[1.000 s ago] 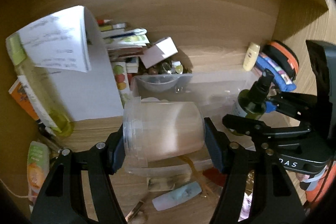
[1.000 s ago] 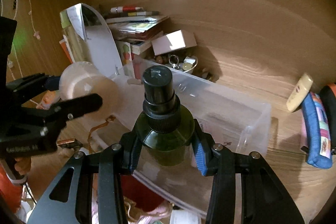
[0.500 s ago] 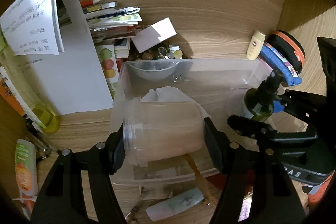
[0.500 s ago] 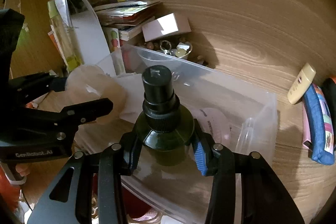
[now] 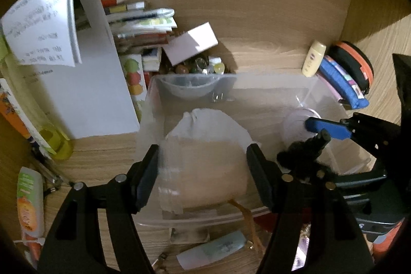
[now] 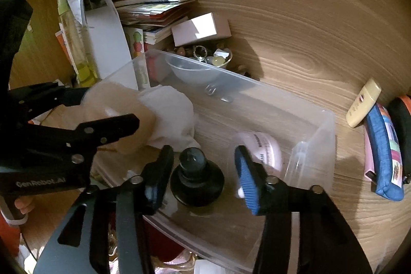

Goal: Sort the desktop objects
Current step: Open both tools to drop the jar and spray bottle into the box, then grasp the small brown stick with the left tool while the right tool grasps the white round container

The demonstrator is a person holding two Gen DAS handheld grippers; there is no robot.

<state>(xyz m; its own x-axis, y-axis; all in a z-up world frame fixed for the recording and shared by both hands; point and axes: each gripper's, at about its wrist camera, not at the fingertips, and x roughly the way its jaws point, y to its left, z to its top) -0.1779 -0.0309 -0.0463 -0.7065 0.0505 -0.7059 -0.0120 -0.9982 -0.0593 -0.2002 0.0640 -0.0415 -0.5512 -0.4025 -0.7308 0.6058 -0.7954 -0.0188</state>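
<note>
1. Sitting inside the clear bin (image 6: pixel 318 125), at its near right part, the dark green bottle (image 6: pixel 196 179) stands upright with its black cap pointing up toward the camera; its long axis runs vertically.
2. The right gripper (image 6: pixel 203 171) straddles that bottle from the near side. Its jaws have just been opening, and now a visible gap shows between each pad and the bottle's shoulder, so the bottle is between the jaws but let go.
3. The left gripper (image 5: pixel 203 171) is clamped on the translucent jar (image 5: pixel 203 176), which lies on its side across the jaws, its long axis running left to right, over the near left part of the bin.
4. A white cloth bundle (image 5: pixel 208 125) lies in the bin just beyond the jar, and a pale round container (image 6: pixel 259 148) lies just right of the bottle.
5. Judging from this, the bottle looks delivered; the jar is the next thing to go in.
6. The relation that matters: the jar hangs directly above the bin's floor on the left hand's side, with the bottle and right gripper close to its right, so a release should keep clear of them.
</note>
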